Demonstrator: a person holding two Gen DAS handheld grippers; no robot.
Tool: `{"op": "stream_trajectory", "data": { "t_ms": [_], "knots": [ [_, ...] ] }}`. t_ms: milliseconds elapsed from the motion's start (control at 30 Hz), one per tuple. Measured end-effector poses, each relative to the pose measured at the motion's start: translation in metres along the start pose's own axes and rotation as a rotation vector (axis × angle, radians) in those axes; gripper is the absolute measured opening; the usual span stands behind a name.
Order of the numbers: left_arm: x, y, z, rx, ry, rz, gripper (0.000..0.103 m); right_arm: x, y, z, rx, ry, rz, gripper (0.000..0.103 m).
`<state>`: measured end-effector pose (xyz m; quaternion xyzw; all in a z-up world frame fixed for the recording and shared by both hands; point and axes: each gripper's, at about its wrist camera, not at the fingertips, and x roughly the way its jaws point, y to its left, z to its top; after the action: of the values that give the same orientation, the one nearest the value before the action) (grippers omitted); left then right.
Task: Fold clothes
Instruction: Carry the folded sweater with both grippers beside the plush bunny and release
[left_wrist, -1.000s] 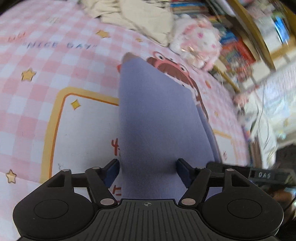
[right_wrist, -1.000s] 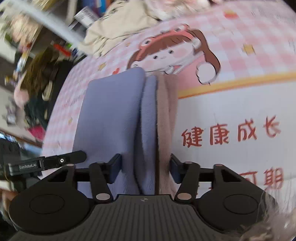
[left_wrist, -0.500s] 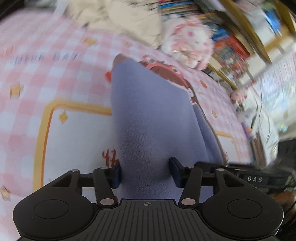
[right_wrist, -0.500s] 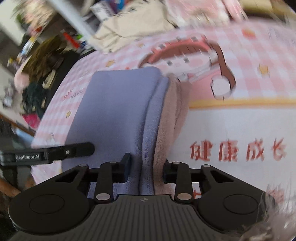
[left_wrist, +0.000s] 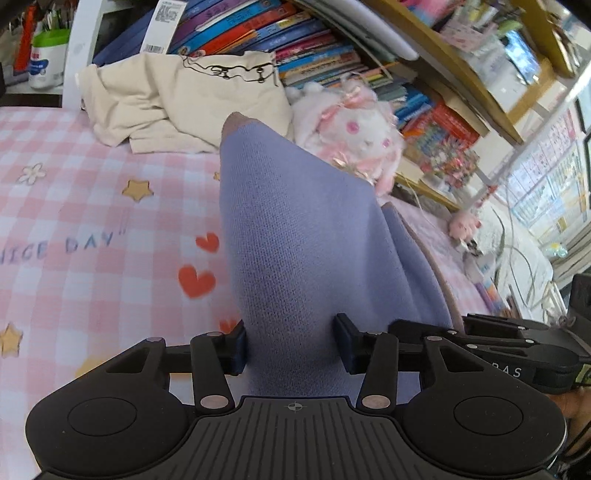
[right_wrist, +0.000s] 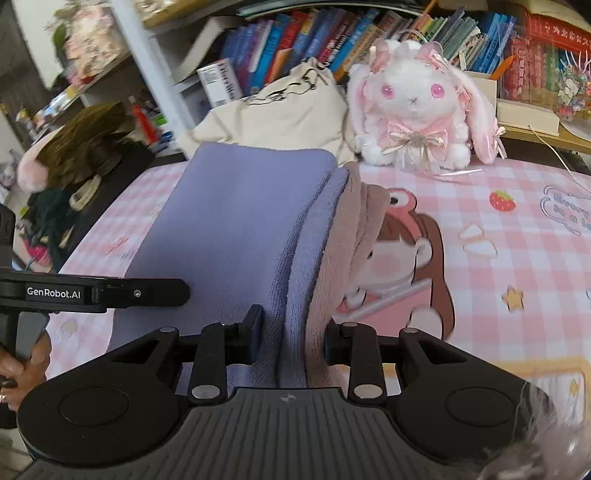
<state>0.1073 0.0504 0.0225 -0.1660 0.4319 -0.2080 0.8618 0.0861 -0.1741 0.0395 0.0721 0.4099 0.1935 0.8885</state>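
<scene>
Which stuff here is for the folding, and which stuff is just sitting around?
For the folding:
- purple garment, with its fuzzy pinkish-brown lining
- left gripper, clamped on it
- right gripper, clamped on its edge
- pink checked blanket underneath

Just sitting around:
- white bunny plush
- cream cloth bag
- books on the shelf

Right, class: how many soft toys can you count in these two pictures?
2. A white and pink plush rabbit sits at the bed's far edge by the bookshelf. A small pink plush lies further right in the left view. Others may be hidden.
</scene>
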Motion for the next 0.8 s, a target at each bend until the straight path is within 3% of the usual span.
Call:
{"op": "stream_trajectory", "data": {
  "t_ms": [233, 800],
  "knots": [
    [0.041, 0.025, 0.044, -0.030, 0.028, 0.013, 0.046, 0.049, -0.014, 0.046, 0.058, 0.039, -0.027, 0.028],
    [0.090, 0.065, 0.082, -0.117, 0.044, 0.027, 0.049, 0.112, -0.030, 0.087, 0.157, 0.074, -0.068, 0.031]
  ]
}}
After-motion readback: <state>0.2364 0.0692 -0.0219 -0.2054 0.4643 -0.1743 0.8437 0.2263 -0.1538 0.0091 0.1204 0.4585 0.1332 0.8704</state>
